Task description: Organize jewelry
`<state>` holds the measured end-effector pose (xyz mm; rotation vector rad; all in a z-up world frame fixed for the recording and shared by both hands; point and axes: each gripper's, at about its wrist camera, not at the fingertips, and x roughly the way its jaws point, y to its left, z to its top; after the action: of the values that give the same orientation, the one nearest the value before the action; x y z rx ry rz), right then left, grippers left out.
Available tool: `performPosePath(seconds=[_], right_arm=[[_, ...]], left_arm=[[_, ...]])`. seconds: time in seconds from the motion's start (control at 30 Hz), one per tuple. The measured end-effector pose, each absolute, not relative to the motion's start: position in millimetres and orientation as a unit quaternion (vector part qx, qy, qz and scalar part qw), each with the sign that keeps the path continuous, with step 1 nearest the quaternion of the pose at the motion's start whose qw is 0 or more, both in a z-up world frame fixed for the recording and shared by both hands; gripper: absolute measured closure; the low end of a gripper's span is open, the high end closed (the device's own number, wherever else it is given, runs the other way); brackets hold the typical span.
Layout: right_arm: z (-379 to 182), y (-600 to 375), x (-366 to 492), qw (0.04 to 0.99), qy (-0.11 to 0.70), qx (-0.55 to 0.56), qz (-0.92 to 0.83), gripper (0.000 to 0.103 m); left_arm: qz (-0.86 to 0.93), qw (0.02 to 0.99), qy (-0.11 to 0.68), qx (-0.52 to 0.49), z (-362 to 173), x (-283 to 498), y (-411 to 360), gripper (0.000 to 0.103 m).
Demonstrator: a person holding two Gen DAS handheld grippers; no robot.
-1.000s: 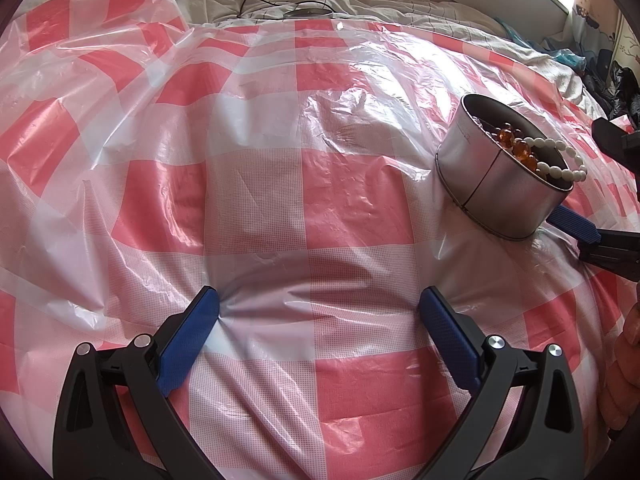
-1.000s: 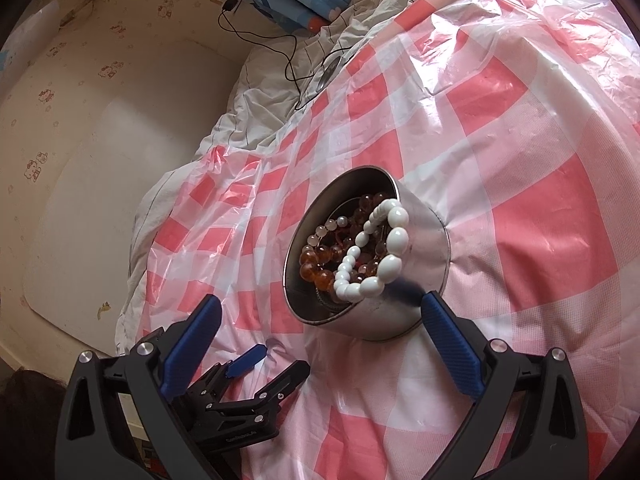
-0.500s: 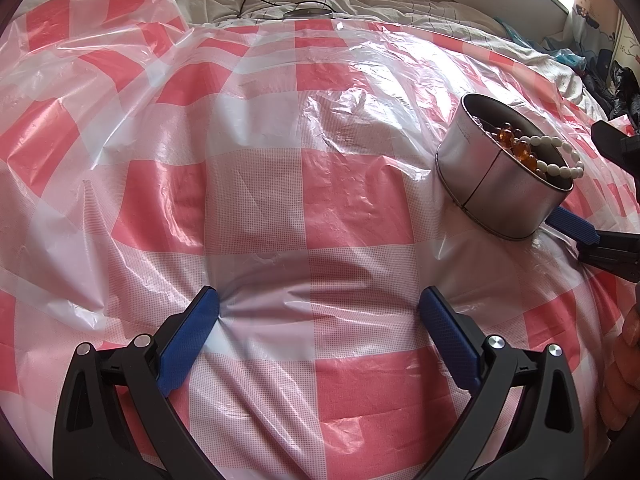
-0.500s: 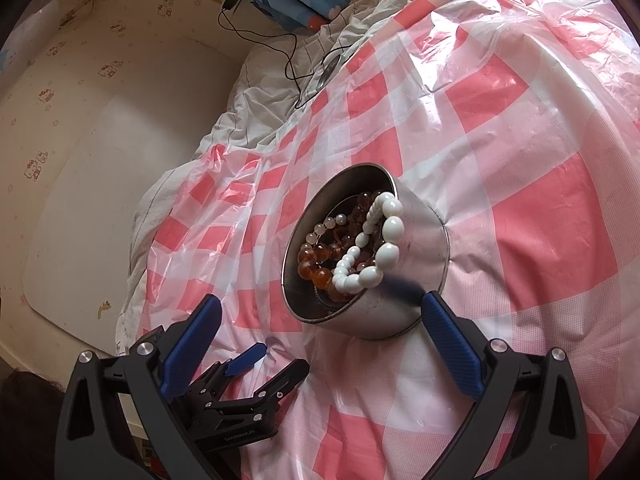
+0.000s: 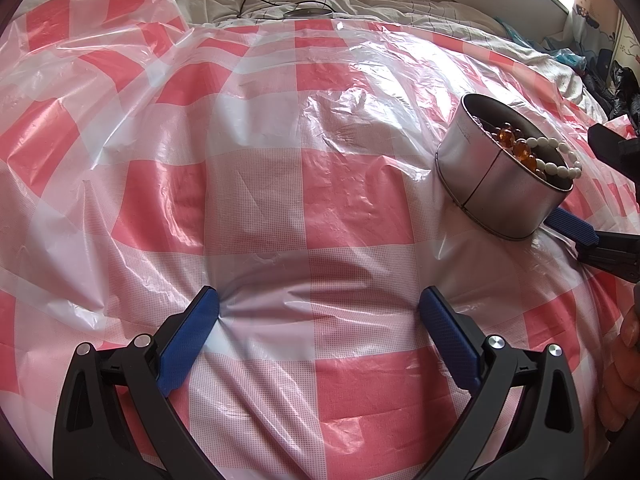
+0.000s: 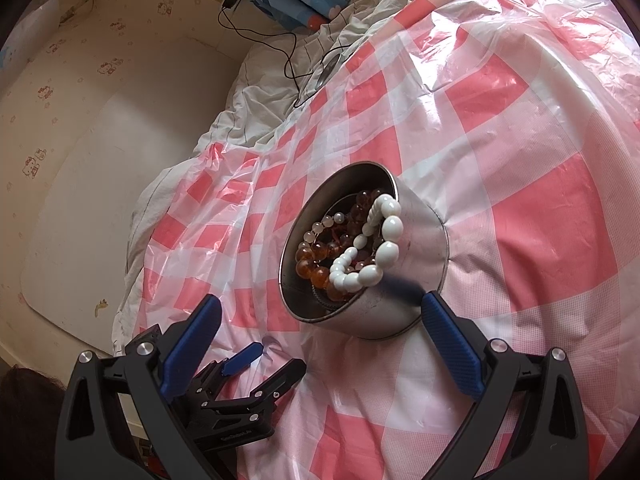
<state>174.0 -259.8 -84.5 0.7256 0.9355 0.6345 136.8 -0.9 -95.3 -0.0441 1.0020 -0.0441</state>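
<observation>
L gripper (image 5: pixel 319 306): fingers apart, nothing betw., tips on checked plastic sheet (image 5: pixel 256 184). R gripper (image 6: pixel 321 314): fingers apart, empty. Metal tin (image 6: pixel 404 304) just ahead of R finger; white bead bracelet (image 6: pixel 372 248) draped over rim, amber beads (image 6: pixel 312 264) inside.

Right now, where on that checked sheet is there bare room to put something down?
The wide stretch of checked sheet left of the metal tin, up to the white bedding, is bare. It is crowded beside the tin, where the right claw hovers.
</observation>
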Motion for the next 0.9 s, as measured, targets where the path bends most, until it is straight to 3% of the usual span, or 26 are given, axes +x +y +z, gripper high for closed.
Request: performPosePath(seconds=[0.9], right_arm=[[-86.4, -257.1, 173.5, 0.785, 0.435, 0.33, 0.293, 0.007]], left_arm=[[-0.021, 0.877, 0.48, -0.021, -95.2, 137.0, -1.0, 0.007]])
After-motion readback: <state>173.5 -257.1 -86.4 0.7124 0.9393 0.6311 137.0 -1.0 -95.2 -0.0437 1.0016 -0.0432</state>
